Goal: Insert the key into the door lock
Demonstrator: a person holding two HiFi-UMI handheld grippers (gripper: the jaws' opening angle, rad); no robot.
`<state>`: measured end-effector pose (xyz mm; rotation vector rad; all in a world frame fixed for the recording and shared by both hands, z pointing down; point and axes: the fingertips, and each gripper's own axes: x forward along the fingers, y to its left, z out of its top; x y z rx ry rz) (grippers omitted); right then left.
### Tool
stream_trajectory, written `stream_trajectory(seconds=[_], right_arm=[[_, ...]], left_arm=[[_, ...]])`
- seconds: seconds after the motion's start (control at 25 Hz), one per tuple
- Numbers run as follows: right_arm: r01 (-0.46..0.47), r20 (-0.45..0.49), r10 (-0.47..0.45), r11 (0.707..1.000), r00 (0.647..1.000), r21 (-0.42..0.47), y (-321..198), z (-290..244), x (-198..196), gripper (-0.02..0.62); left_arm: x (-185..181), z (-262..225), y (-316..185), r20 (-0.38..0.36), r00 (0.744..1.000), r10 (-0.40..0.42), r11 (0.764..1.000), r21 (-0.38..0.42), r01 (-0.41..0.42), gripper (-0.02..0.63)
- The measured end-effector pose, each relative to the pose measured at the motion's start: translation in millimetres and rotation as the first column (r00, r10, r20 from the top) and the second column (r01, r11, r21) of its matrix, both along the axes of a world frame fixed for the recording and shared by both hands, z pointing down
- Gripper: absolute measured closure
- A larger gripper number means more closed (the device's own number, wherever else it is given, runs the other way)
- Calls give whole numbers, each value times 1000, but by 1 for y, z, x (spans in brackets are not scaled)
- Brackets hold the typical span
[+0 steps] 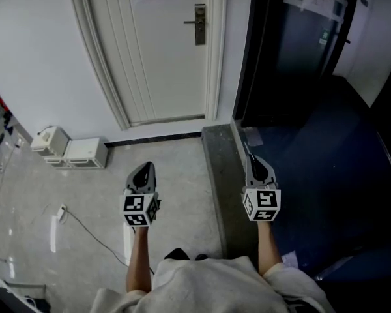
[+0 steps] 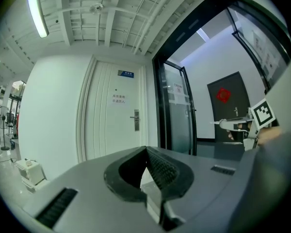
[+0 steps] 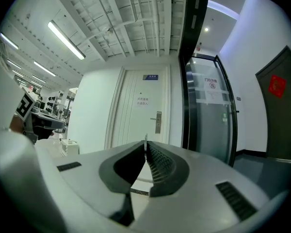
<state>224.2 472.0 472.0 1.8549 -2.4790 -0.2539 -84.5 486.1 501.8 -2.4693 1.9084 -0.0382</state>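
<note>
Both level: left tool (image 1: 144, 169), right tool (image 1: 251, 160).

left hand-held gripper (image 1: 145, 166) and right hand-held gripper (image 1: 249, 154) point toward white door (image 1: 163, 64), well apart from lock (image 1: 200, 24).

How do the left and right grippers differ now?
The right gripper pinches a thin key in its jaws; the left gripper has its jaws shut on nothing. The left gripper hangs over pale floor, the right gripper by the dark doorway. Both point toward the white door.
</note>
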Motion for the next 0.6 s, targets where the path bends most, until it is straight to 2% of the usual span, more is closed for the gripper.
stream_trajectory(seconds=[0.28,0.6], right_arm=[[8,-4,-8,1000,1000,-28,-35,9,-2,566],[-2,-13,1,999,1000,-34,-113,6,-11,566]], left_arm=[[0,6,-31,-1,1000,-1,1000,-22,1,589],[-1,4,-114,-9,1000,30,999,-17,-30,589]])
